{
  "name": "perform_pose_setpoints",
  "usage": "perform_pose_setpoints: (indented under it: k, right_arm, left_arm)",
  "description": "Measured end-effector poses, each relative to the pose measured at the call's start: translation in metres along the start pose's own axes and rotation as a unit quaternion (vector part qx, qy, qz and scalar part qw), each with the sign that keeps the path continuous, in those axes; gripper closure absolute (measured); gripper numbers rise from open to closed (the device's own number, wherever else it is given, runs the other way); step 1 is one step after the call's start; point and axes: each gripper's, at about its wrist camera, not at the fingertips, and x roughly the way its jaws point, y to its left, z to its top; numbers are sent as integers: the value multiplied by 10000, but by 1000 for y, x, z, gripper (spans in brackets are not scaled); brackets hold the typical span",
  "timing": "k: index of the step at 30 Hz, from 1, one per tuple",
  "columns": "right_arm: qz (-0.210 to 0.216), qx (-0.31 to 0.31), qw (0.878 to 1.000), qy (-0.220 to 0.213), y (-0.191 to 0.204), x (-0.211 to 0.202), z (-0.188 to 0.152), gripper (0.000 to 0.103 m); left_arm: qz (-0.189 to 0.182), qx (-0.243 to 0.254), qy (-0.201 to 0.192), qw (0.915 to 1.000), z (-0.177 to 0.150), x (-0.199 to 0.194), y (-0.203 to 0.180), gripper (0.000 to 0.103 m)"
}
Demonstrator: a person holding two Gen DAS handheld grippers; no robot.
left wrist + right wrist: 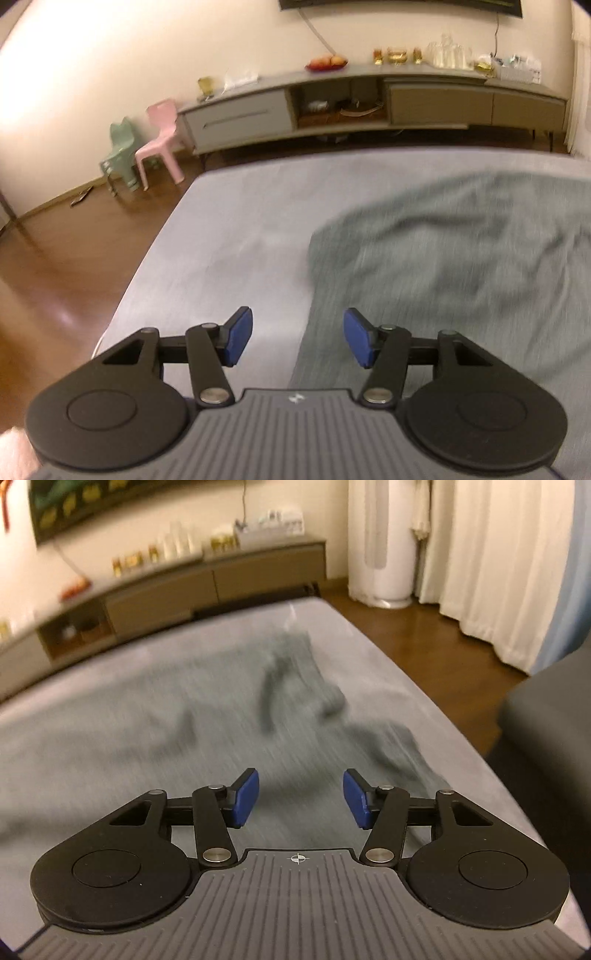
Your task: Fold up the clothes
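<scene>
Left gripper (298,338): jaws apart at a middling width, nothing between the blue pads (239,338). It hangs above the left edge of the grey-green garment (461,258), one pad over bare bed sheet (236,221), the other over cloth. I cannot tell how high it rides; no contact shows

The garment lies spread on the bed, taking up the middle and right of this view, its left border running up from just ahead of my fingers. Picture smeared, so seams and hems are unreadable

Beyond the bed: wooden floor (74,266), two small plastic chairs (159,140), a low cabinet (332,107) with glassware along the wall

Right gripper (301,799): jaws likewise part-open and empty, pads (245,799) clear of the fabric. Below and ahead, the same garment (147,716) looks flat on the left but bunches into dark folds (295,686) toward the right edge of the bed (424,686). Curtains (498,572) and a white standing unit (388,542) behind

Judgement: both hands free, so I am between grips, picking the next pair of hold points. To do it well:
- smooth the bunched right side before folding, else the crease gets locked in
- pinch one layer only at the edge, both hands at matching height along the hem
- lift and carry across together so the fold line stays straight
</scene>
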Motion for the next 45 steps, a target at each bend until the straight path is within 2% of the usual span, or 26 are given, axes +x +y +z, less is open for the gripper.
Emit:
perform_pose_setpoints:
  k: [4, 6, 9, 11, 15, 17, 18, 19, 20, 21, 22, 26, 29, 31, 32, 34, 35, 36, 37, 39, 40, 41, 43, 45]
  right_arm:
    - [277, 348, 9990, 27, 14, 40, 33, 31]
    - [258, 363, 9990, 82, 22, 64, 50, 28]
    - [62, 243, 9996, 98, 30, 103, 80, 25]
    - [-19, 123, 9998, 152, 35, 122, 98, 20]
    - [-113, -101, 9983, 565, 37, 169, 116, 21]
    - [-130, -214, 9973, 693, 36, 182, 117, 31]
    - [-138, -271, 9967, 757, 35, 188, 117, 40]
    - [-146, -334, 9961, 806, 35, 193, 118, 56]
    - [-138, -424, 9961, 758, 37, 194, 119, 70]
    - [-41, -411, 9963, 753, 36, 194, 121, 95]
    - [49, -398, 9965, 735, 36, 192, 124, 96]
    - [325, -346, 9988, 79, 45, 143, 142, 98]
    - [696, -475, 9941, -691, 40, 66, 147, 98]
    - [959, -607, 9870, -1140, 25, 4, 136, 98]
    - [922, -779, 9841, -1306, 16, -24, 123, 98]
    - [648, -1025, 9839, -1310, -7, -56, 84, 98]
    - [509, -1130, 9840, -1282, -19, -69, 65, 97]
    - [357, -1092, 9879, -1039, -34, -69, 41, 93]
    - [193, -909, 9928, -759, -50, -63, 19, 82]
    - [-173, -181, 9997, -72, -87, -46, -23, 67]
    - [-248, 248, 9992, 185, -103, -41, -39, 67]
    - [-167, 700, 9970, 301, -116, -39, -54, 66]
    - [134, 1463, 9889, 236, -131, -47, -72, 63]
    - [395, 2058, 9777, 162, -136, -57, -86, 59]
  left_arm:
    - [-258, -126, 149, 9995, 28, 49, -16, 42]
    - [-298, 67, 235, 9993, 38, 70, -29, 36]
    - [-144, 404, 197, 9989, 49, 95, -43, 32]
    - [-118, 415, 212, 9988, 55, 110, -46, 31]
    - [-197, 523, 274, 9981, 56, 135, -50, 31]
    - [-210, 671, 297, 9971, 56, 145, -55, 30]
    - [-184, 690, 269, 9971, 55, 148, -57, 31]
    - [-201, 663, 249, 9973, 56, 151, -58, 32]
    - [-270, 602, 232, 9976, 58, 153, -59, 52]
    - [-346, 553, 224, 9976, 60, 155, -61, 86]
    - [-380, 531, 242, 9976, 63, 156, -63, 102]
    - [-285, 399, -46, 9988, 68, 133, -67, 102]
    - [-427, 74, -489, 9979, 68, 82, -42, 102]
    - [-577, -12, -800, 9951, 54, 35, -22, 102]
    - [-554, 34, -904, 9944, 45, 14, -15, 102]
    - [-432, 116, -745, 9962, 15, -7, -13, 101]
    - [-376, 143, -627, 9972, 0, -15, -12, 98]
    - [-300, 78, -413, 9987, -17, -18, -12, 92]
    - [-210, -51, -133, 9997, -34, -17, -11, 89]
    - [-51, -429, 361, 9984, -61, -15, -6, 89]
    - [-59, -749, 472, 9961, -72, -16, 1, 89]
    - [-163, -1145, 537, 9918, -79, -18, 11, 85]
    - [-327, -1702, 534, 9834, -83, -28, 28, 84]
    - [-511, -1995, 322, 9780, -83, -40, 38, 64]
